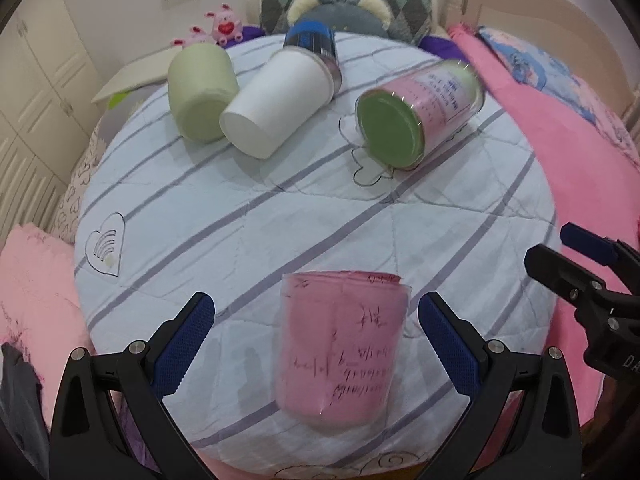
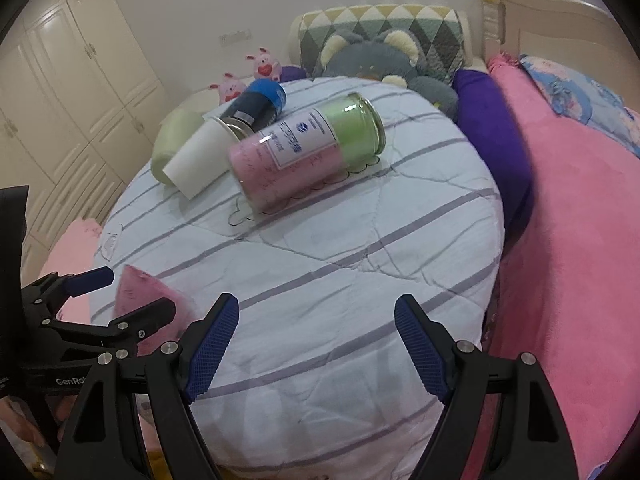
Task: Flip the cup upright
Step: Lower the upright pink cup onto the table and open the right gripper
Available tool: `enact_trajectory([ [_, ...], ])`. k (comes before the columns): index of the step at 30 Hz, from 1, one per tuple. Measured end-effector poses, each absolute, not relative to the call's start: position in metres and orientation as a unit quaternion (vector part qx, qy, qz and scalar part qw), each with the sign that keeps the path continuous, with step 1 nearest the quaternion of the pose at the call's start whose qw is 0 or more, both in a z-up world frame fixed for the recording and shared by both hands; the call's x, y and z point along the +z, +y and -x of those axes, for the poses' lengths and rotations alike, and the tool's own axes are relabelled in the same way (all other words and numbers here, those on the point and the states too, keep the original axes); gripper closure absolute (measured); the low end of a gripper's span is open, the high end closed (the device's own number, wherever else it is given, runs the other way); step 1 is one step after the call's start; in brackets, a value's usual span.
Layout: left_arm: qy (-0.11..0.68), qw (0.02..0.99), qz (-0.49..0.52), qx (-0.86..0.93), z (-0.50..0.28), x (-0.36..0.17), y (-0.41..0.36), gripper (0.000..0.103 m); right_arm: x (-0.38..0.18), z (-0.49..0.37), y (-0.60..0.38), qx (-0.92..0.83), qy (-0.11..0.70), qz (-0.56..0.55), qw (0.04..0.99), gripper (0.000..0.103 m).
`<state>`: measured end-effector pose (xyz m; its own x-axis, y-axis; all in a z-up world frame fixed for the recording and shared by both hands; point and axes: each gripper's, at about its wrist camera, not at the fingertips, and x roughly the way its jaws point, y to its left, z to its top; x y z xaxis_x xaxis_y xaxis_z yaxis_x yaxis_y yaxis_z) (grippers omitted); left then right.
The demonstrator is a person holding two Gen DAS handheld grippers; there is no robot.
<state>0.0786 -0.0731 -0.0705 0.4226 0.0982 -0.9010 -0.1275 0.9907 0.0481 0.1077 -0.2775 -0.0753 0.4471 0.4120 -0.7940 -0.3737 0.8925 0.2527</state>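
Note:
A clear cup lined with pink paper (image 1: 342,344) stands on the striped quilt between the open fingers of my left gripper (image 1: 316,344), which do not touch it. It also shows in the right wrist view (image 2: 148,300), partly behind the left gripper (image 2: 120,300). Further back lie a white paper cup (image 1: 276,100), a pale green cup (image 1: 200,88), a dark bottle with a blue band (image 1: 312,40) and a glass jar with pink and green paper (image 1: 416,116), all on their sides. My right gripper (image 2: 316,344) is open and empty above the quilt's near part.
The round quilted surface (image 1: 280,220) is ringed by pink bedding (image 2: 580,240). A purple cushion (image 2: 492,136), a grey plush bear (image 2: 372,60) and a patterned pillow (image 2: 380,24) lie behind. White wardrobes (image 2: 72,80) stand at the left.

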Motion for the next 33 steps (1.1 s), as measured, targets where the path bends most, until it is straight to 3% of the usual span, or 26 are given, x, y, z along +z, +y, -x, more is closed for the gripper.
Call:
enact_trajectory([
  [2,0.539,0.839,0.007,0.075,-0.084,-0.076,-0.075,0.002,-0.08,-0.114,-0.278,0.239,0.474,-0.025,0.847,0.021],
  [4,0.546,0.835,0.009,0.072,-0.089,-0.081,-0.075,0.027,-0.084,-0.118,-0.279,0.243,0.474,-0.028,0.845,0.021],
  [6,0.557,0.827,0.023,0.071,-0.094,-0.085,-0.071,0.035,-0.087,-0.121,-0.279,0.245,0.475,-0.029,0.845,0.021],
  [17,0.492,0.867,-0.002,0.082,-0.098,-0.051,-0.068,0.036,-0.085,-0.128,-0.288,0.244,0.467,-0.047,0.849,0.021],
  [22,0.5,0.862,-0.006,0.08,-0.093,-0.062,-0.068,0.034,-0.084,-0.126,-0.288,0.239,0.466,-0.048,0.851,0.021],
  [27,0.506,0.858,-0.017,0.089,-0.088,-0.069,-0.068,0.015,-0.086,-0.124,-0.283,0.241,0.47,-0.043,0.848,0.021],
  [33,0.48,0.872,-0.021,0.094,-0.086,-0.057,-0.067,0.009,-0.084,-0.118,-0.28,0.242,0.465,-0.035,0.851,0.021],
])
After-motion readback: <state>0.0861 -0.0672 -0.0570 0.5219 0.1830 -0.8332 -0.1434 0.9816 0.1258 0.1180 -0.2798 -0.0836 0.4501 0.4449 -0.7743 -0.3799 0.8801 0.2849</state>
